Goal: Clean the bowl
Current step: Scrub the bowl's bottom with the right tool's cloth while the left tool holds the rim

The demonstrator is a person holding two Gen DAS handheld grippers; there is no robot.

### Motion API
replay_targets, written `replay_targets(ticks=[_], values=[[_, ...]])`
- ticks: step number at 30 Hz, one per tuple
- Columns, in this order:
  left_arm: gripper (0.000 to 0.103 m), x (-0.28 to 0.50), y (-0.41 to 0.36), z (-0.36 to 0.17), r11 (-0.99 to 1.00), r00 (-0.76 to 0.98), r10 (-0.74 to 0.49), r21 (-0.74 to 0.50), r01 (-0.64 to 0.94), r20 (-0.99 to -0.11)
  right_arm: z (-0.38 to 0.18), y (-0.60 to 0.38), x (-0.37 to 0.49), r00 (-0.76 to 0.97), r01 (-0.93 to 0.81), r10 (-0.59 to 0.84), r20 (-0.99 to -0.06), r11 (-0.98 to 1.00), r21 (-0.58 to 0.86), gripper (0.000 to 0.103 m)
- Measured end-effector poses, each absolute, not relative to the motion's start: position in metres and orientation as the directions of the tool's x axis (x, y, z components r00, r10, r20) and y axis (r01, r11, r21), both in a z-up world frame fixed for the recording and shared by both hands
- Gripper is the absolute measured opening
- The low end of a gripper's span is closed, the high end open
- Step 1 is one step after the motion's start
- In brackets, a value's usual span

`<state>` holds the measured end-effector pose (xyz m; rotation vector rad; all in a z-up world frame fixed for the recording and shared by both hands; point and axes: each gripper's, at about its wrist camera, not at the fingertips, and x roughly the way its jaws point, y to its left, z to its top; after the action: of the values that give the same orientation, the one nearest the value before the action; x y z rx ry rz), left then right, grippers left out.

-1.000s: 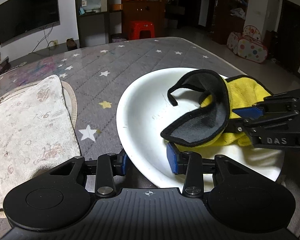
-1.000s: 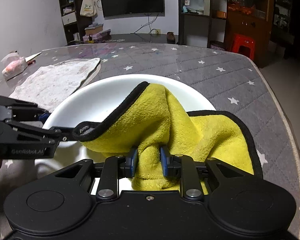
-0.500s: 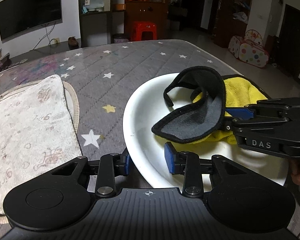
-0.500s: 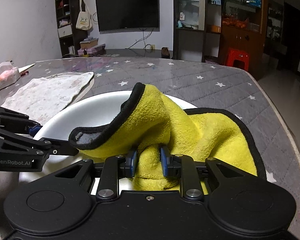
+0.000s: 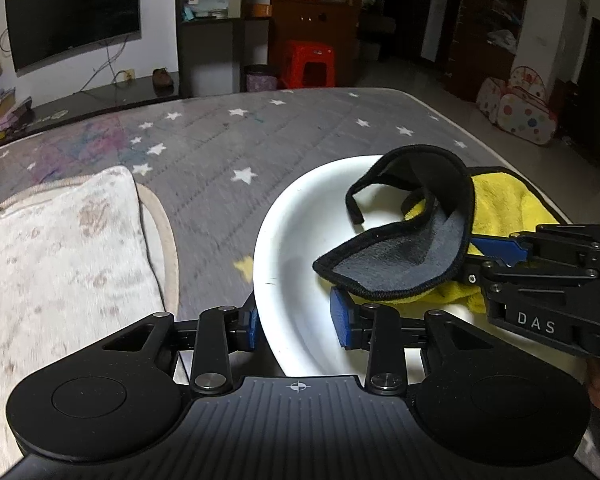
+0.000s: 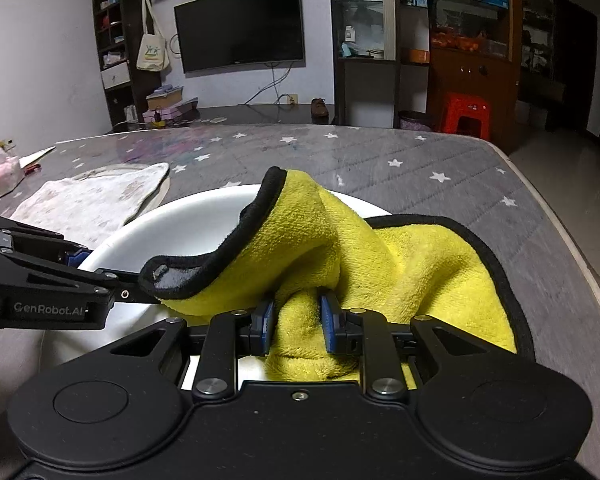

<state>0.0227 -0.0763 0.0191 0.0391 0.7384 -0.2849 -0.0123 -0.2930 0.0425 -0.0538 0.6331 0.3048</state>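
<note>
Gripping the near rim of a white bowl (image 5: 300,216), the left gripper (image 5: 298,322) had one blue pad outside the wall and one inside, its jaws narrow across the rim. The right gripper (image 6: 296,326) pinched a bunched fold of a yellow cloth (image 6: 380,248), jaws drawn close on the fabric. Just ahead of the right gripper the cloth rose in a peak over the bowl, its black-edged grey underside curling toward the left gripper's fingers, and part of it spilled over the bowl's right rim onto the table (image 6: 380,156). The bowl sat on the grey, star-printed table cover straight ahead of both grippers. Left of the left gripper lay a pale patterned towel (image 5: 60,248) on a round mat. Beyond the table's far edge stood a red stool (image 5: 310,62) and, farther back, a dark TV (image 6: 240,26) on the wall.
</note>
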Motion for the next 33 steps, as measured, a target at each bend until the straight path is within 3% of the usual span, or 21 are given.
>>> replay_targets(ticks=[11,33], values=[[0.041,0.012,-0.073,0.006,0.957,0.776,-0.263,-0.054,0.284,-0.573,0.037,-0.291,0.001,0.767,-0.299,0.254,-0.59,0.954,0.022,0.025],[0.044,0.021,-0.069,0.004,0.953,0.775,-0.286,-0.087,0.289,-0.564,0.053,-0.285,-0.016,0.64,-0.397,0.295,-0.71,0.917,0.023,0.025]])
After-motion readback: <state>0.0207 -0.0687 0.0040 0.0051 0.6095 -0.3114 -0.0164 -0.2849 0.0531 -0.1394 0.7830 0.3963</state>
